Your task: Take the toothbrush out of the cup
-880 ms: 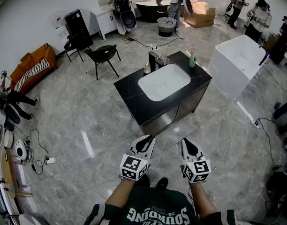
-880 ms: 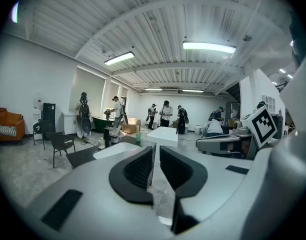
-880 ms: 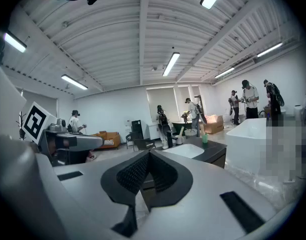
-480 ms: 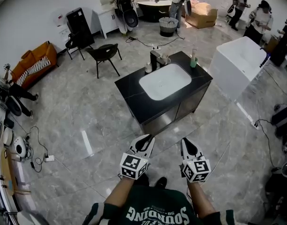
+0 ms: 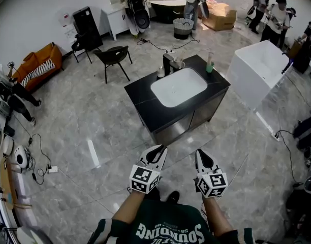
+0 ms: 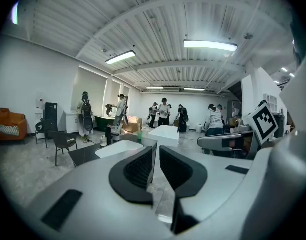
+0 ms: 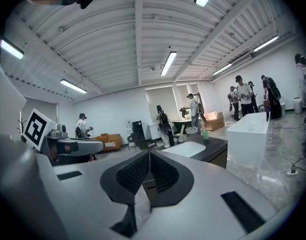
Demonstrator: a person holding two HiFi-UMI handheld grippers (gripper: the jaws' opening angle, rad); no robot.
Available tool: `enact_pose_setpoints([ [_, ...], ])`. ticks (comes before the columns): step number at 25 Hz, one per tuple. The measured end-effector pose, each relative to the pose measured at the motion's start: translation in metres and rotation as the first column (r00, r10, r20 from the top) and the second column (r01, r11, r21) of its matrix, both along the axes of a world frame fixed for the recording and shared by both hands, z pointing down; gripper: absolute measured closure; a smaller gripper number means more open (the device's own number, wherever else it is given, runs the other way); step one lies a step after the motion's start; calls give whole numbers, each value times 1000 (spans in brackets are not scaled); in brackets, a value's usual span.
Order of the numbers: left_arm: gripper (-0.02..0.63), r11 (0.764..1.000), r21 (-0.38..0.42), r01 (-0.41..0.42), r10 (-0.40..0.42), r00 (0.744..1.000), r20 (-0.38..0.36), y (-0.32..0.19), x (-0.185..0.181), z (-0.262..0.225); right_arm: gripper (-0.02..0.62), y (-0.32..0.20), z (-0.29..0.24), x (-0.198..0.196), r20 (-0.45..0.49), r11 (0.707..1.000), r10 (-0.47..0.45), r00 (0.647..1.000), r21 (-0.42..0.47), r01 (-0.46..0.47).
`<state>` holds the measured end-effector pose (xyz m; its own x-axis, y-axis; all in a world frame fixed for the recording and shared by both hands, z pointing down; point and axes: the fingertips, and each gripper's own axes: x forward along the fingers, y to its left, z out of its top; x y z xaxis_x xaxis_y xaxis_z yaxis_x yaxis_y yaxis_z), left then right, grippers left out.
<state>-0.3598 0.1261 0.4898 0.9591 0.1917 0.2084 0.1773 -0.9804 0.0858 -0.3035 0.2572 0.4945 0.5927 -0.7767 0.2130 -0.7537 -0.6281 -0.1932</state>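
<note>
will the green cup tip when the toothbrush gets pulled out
Likely light: the green cup looks small and narrow. The toothbrush stands well above its rim, so it may tip. The glossy counter may let it slide.

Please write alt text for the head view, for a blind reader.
A person looks down at the left claw and the right claw, held side by side above a grey floor, well short of a black counter with a white sink. On the counter's far right corner stands a green cup with what looks like the toothbrush in it.
</note>
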Motion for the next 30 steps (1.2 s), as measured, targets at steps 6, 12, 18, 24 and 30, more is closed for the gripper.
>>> enact_pose_setpoints([
  [6,551,1000,1,2,-2,1000,1,4,1,3,554,4,0,0,-17,1000,-2,1000,-10,2],
  [12,551,1000,-1,-4,4,1000,0,10,2,4,554,14,-1,0,-27,1000,2,1000,-13,-3],
  [18,595,999,-11,-30,30,1000,-1,29,1,13,554,25,6,-12,-19,999,-41,999,-35,40],
  [24,595,999,-30,-43,44,999,13,37,23,20,554,33,9,0,-14,999,-30,999,-42,29],
  [30,595,996,-32,-81,81,997,10,42,60,23,554,43,2,30,-39,999,4,999,-40,-6],
])
